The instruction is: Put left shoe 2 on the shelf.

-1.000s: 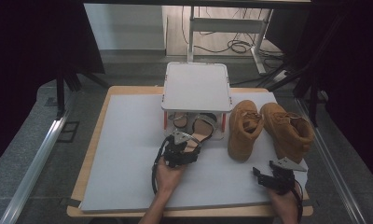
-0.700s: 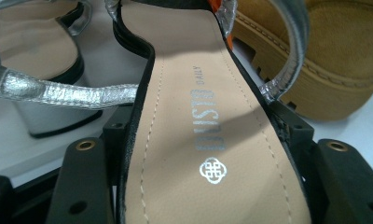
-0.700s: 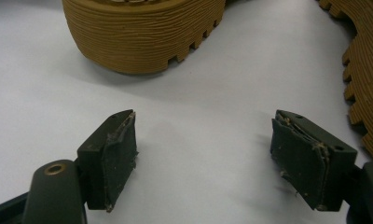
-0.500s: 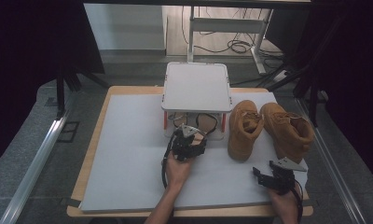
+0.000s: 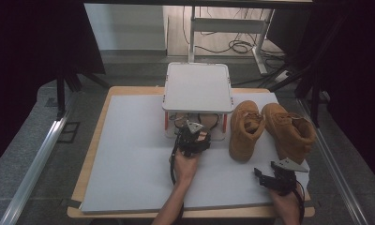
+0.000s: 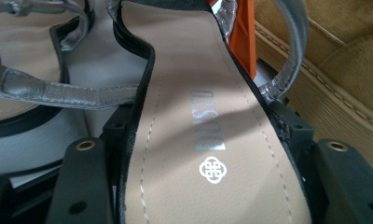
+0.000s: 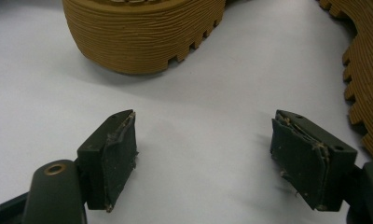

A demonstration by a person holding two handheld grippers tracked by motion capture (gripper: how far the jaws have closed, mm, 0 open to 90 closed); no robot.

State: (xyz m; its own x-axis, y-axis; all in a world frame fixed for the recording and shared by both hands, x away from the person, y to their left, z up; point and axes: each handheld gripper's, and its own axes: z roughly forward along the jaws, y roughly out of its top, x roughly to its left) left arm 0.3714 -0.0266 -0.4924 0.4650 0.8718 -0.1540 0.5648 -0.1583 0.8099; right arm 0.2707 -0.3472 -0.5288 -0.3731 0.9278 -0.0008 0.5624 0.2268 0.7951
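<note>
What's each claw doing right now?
Left claw: closed on the sandal, gripping its sole from both sides.
Right claw: open, holding nothing, over the table near the boots.

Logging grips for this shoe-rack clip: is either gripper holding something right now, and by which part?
The left gripper clamps a sandal across the sides of its insole, at the heel end. The right gripper stands open over bare table, holding nothing.

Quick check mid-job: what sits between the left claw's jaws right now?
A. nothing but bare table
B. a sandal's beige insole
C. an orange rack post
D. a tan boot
B: in the left gripper view the sandal, beige insole with a printed logo and silver straps, lies between the jaws of the left claw, which close on its edges.
</note>
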